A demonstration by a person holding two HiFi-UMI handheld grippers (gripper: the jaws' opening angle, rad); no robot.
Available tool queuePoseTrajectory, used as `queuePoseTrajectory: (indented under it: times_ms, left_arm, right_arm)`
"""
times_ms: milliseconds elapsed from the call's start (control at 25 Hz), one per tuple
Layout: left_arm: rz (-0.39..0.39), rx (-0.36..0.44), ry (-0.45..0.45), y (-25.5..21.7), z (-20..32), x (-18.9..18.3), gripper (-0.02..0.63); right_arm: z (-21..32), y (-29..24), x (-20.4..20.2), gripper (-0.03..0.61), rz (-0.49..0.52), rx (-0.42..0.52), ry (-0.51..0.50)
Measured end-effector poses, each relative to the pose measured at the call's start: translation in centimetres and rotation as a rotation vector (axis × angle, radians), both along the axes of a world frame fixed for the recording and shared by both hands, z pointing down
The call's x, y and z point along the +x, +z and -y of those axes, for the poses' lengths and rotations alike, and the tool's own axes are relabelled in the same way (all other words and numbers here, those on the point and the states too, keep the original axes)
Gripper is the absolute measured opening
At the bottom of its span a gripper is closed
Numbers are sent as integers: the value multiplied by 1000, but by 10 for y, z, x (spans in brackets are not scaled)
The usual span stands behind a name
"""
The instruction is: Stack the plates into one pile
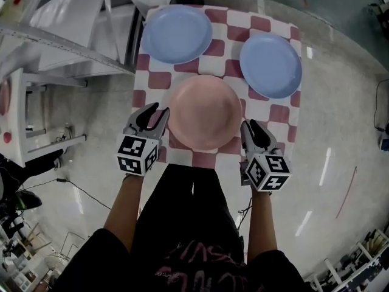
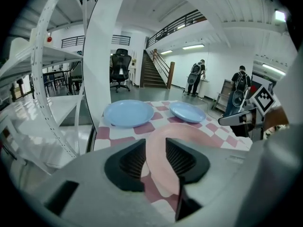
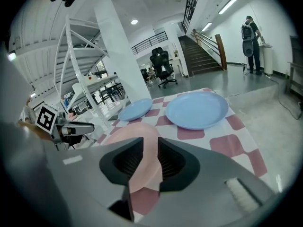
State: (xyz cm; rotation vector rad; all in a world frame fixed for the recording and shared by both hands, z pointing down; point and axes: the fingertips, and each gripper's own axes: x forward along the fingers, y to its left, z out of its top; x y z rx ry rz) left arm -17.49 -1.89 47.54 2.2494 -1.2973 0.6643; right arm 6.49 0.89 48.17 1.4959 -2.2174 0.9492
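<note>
A pink plate [image 1: 204, 111] lies on the red-and-white checked tablecloth [image 1: 275, 113], nearest to me. Two blue plates lie apart behind it, one at the far left [image 1: 176, 33] and one at the far right [image 1: 270, 64]. My left gripper [image 1: 157, 113] stands at the pink plate's left rim and my right gripper [image 1: 250, 128] at its right rim. In the left gripper view the left gripper [image 2: 155, 160] is open, with the pink plate [image 2: 189, 131] running through the gap. In the right gripper view the right gripper [image 3: 146, 162] is open around the pink rim [image 3: 128, 134] in the same way.
A white metal rack [image 1: 61, 53] stands close to the table's left side. The small table is ringed by shiny floor [image 1: 340, 132]. Two people [image 2: 241, 86] stand far off near a staircase, and an office chair [image 2: 120, 70] stands beyond the table.
</note>
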Motion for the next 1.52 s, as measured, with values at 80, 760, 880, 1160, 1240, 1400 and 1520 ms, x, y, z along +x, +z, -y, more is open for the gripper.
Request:
queuePoseTrajectory:
  times_ms: [80, 760, 880, 1160, 1240, 1400, 1520]
  left_arm:
    - [7, -21, 5, 13, 2, -3, 159]
    - [29, -154, 56, 93, 19, 5, 171]
    - [42, -160, 70, 99, 21, 7, 128]
    - [51, -158, 86, 105, 23, 9, 74]
    - [42, -156, 73, 104, 24, 9, 69]
    - [41, -161, 74, 103, 24, 10, 64]
    - [37, -150, 79, 96, 26, 13, 58]
  right_arm:
    - [-1, 11, -1, 130, -4, -28, 13]
    - [5, 86, -10, 179, -8, -199, 68]
    - [6, 93, -15, 175, -12, -215, 61]
    - [5, 102, -22, 109, -7, -222, 60]
    - [5, 103, -21, 89, -17, -222, 59]
    - [5, 102, -19, 75, -17, -224, 80]
    - [3, 98, -16, 72, -15, -214, 102]
